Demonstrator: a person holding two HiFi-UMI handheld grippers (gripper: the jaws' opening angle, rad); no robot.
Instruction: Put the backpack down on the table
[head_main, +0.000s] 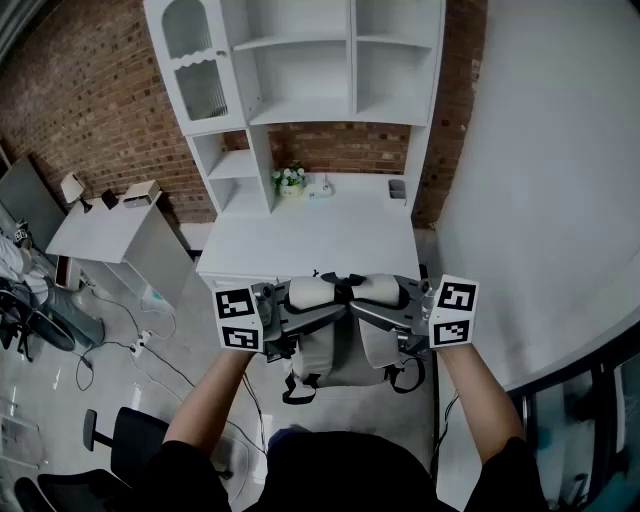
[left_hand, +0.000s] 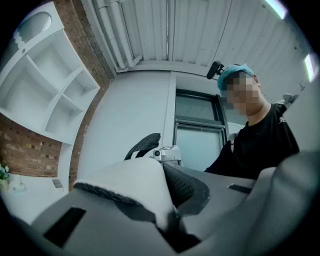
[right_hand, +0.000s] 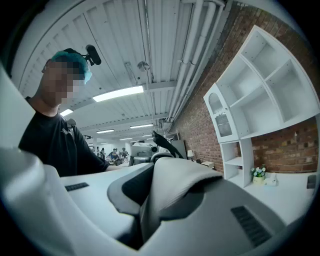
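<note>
Head view: the left gripper (head_main: 295, 308) and right gripper (head_main: 380, 308) hold the grey-white backpack (head_main: 340, 355) hanging just before the white counter's (head_main: 300, 245) near edge.

Left gripper view: jaws pinch a padded strap (left_hand: 132, 185).

Right gripper view: jaws pinch the other padded strap (right_hand: 175, 187).

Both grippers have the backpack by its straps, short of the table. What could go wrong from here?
1. The backpack hangs over the floor, in front of the near edge of the table, and could catch on that edge.
2. The left gripper and right gripper pinch only soft straps, which might slip.
3. Pushed too far, it could hit the flower pot.
</note>
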